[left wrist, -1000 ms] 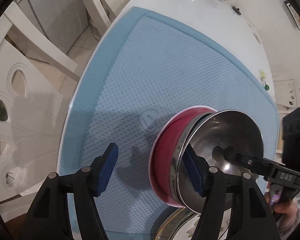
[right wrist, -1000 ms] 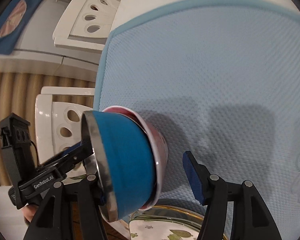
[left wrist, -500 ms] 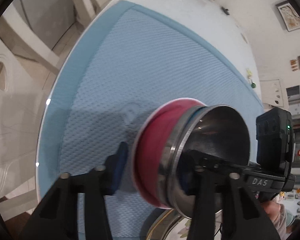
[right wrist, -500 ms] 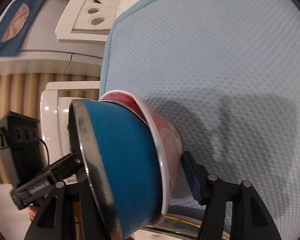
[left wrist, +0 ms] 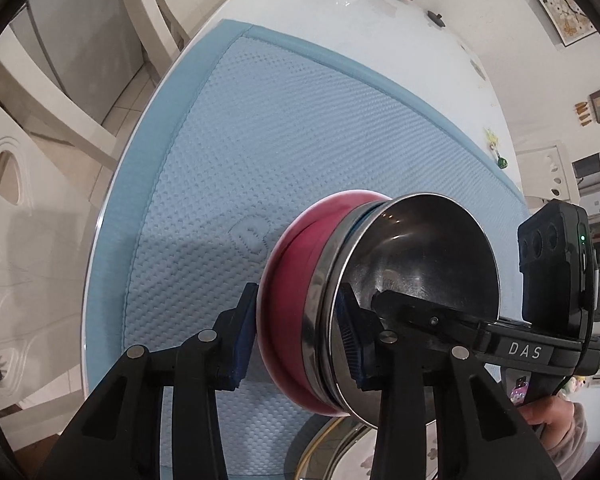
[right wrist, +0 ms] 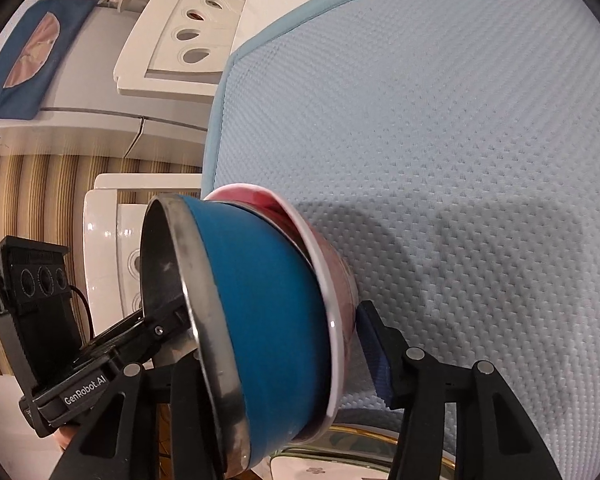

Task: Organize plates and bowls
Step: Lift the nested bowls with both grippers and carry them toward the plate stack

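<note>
Blue mat [left wrist: 284, 128] beneath: your left gripper [left wrist: 300, 332] clamps the nested bowls [left wrist: 340, 304]; right gripper [right wrist: 284, 344] is closing, apparently straddling them.

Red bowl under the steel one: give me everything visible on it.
The red bowl looks glossy, with a pale rim and a pink-red outer wall. It is tipped on its side above the blue mat, with the blue steel-lined bowl nested in its mouth. The left gripper clamps across both walls, one pad on the red outside. The right gripper is closing around the same pair; its blue pad sits at the red wall, contact unclear.
</note>
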The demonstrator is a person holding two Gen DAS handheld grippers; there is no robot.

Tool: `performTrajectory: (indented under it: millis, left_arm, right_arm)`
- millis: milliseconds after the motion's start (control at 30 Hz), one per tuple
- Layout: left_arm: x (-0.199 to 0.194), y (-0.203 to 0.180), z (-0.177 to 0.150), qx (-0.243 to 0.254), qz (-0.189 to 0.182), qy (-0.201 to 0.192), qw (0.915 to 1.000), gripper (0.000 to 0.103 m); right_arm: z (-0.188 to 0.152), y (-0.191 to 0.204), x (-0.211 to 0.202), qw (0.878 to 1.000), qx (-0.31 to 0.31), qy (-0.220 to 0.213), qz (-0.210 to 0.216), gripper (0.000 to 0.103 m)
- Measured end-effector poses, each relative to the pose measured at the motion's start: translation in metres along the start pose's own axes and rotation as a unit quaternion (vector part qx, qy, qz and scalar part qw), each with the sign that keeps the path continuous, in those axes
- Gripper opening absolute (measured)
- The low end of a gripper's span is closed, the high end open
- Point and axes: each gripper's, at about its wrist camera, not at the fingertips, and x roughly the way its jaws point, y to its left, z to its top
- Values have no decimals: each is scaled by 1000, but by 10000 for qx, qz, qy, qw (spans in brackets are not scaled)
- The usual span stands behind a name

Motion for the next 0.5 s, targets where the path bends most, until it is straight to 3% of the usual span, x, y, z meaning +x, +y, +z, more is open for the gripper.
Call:
performTrajectory:
  millis: [500]
  left_arm:
    - [-20, -22, 0, 322, -108, -132, 9993, 34]
  right_arm:
    - [-16, 9, -40, 9986, 83, -520, -65, 50]
